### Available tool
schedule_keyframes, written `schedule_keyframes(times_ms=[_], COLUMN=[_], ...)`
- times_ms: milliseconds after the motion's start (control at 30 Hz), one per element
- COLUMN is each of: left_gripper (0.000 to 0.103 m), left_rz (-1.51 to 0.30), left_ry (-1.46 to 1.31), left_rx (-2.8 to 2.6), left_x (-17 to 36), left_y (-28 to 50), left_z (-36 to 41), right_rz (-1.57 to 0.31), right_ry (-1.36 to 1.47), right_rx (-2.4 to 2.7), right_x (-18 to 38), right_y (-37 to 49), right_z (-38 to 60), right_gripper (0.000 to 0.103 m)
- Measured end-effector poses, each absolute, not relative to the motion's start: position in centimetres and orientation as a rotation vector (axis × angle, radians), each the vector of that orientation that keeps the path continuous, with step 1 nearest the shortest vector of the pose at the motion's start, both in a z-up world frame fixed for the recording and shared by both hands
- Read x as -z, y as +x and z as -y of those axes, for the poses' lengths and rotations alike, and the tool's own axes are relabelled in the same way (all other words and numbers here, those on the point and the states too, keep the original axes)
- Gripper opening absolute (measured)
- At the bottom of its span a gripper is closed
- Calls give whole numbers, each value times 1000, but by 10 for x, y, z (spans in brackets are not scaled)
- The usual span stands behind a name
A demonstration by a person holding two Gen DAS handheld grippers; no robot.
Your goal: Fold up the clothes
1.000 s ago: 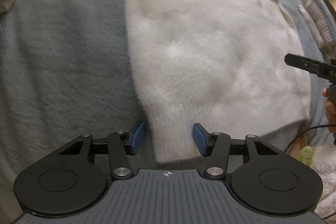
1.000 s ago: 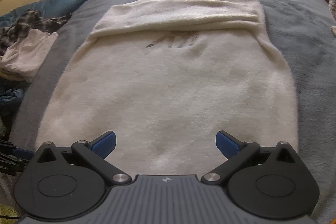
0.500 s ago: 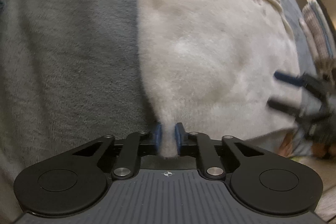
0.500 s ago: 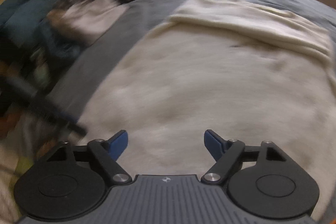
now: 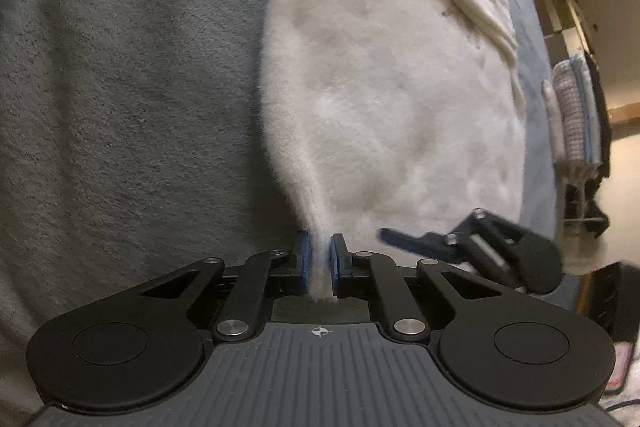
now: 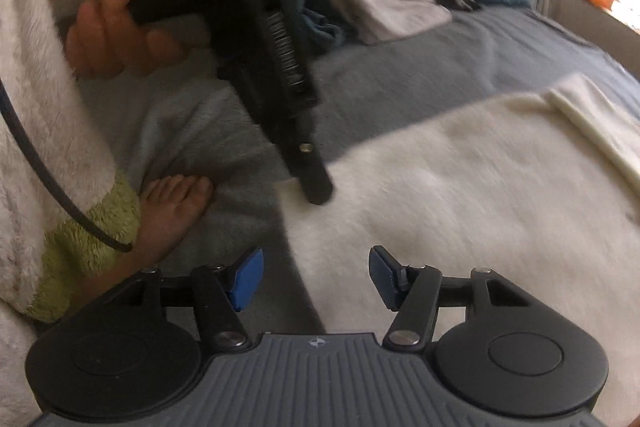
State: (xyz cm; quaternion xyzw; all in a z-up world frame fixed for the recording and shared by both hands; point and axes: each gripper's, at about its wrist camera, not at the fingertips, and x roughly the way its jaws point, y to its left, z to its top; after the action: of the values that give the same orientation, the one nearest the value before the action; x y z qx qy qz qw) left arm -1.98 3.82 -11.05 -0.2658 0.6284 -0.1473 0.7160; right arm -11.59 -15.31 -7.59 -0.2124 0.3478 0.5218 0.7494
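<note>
Left claw [image 5: 319, 263] pinches fuzzy white sweater [image 5: 392, 99] corner on grey bed [image 5: 128, 87]; right claw [image 6: 316, 277] half-wide, just been closing, over sweater's hem w/o gripping.

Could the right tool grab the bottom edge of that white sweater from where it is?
Probably yes. The right tool is open over the white sweater near its hem, nothing between. The left tool, pinching the corner, sits close beside it.

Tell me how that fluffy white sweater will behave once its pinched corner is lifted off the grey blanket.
Probably floppy: the white sweater already bunches into a narrow fold where the left gripper pinches it. Likely light, since its pile looks airy. It may drag on the plush grey blanket, so the far side could trail.
</note>
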Motion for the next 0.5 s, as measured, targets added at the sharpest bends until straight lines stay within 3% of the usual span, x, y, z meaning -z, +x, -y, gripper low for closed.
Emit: schedule_keyframes(times_ms=[100, 433, 500], left_gripper=[8, 8, 9], left_rz=[-1394, -1399, -1397], left_ry=[-617, -687, -710], left_rx=[332, 333, 327], left_x=[110, 116, 119], left_y=[-19, -17, -16], left_z=[-40, -42, -43], right_rz=[-742, -744, -754], right_ry=[-470, -459, -438], right_rx=[-1146, -1045, -1035], right_x=[80, 89, 88], right_y=[-117, -106, -103], right_z=[143, 133, 136], right_gripper=[59, 9, 7])
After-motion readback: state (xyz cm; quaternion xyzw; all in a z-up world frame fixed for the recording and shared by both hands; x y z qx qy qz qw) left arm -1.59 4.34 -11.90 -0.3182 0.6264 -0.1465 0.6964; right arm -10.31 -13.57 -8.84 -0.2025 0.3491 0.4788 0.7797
